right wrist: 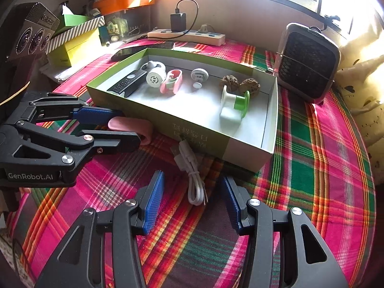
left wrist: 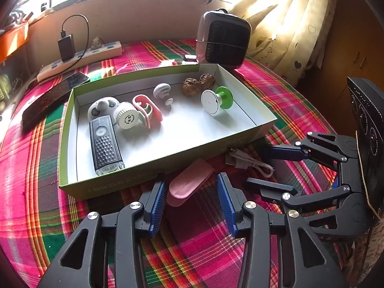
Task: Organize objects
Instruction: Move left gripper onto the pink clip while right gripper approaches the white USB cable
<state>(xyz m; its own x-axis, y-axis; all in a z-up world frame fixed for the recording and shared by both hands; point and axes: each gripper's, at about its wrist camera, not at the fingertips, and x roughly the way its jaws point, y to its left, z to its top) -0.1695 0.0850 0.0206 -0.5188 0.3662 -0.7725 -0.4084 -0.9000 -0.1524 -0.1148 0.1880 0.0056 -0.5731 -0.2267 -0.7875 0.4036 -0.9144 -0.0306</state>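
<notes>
A pink oblong case (left wrist: pixel 189 182) lies on the plaid cloth just in front of the green box (left wrist: pixel 144 175). My left gripper (left wrist: pixel 191 177) is open, a finger on each side of the case with small gaps. A coiled white cable (right wrist: pixel 192 175) lies to the right of the case, against the box's front wall (right wrist: pixel 192 129). My right gripper (right wrist: pixel 192 176) stands open around the cable's near end without pressing it. The box holds a black torch (left wrist: pixel 105 144), a pink and green clip (left wrist: pixel 146 110), two brown nuts (left wrist: pixel 196 85) and a green and white spool (left wrist: pixel 216 99). The right wrist view shows the left gripper (right wrist: pixel 129 128) straddling the case (right wrist: pixel 134 126).
A small grey heater (left wrist: pixel 223 40) stands behind the box's right corner. A power strip with a charger (left wrist: pixel 84 57) and a dark phone (left wrist: pixel 52 96) lie at the back left. Stacked boxes (right wrist: pixel 72 45) stand at the left and a curtain (left wrist: pixel 288 24) hangs at the right.
</notes>
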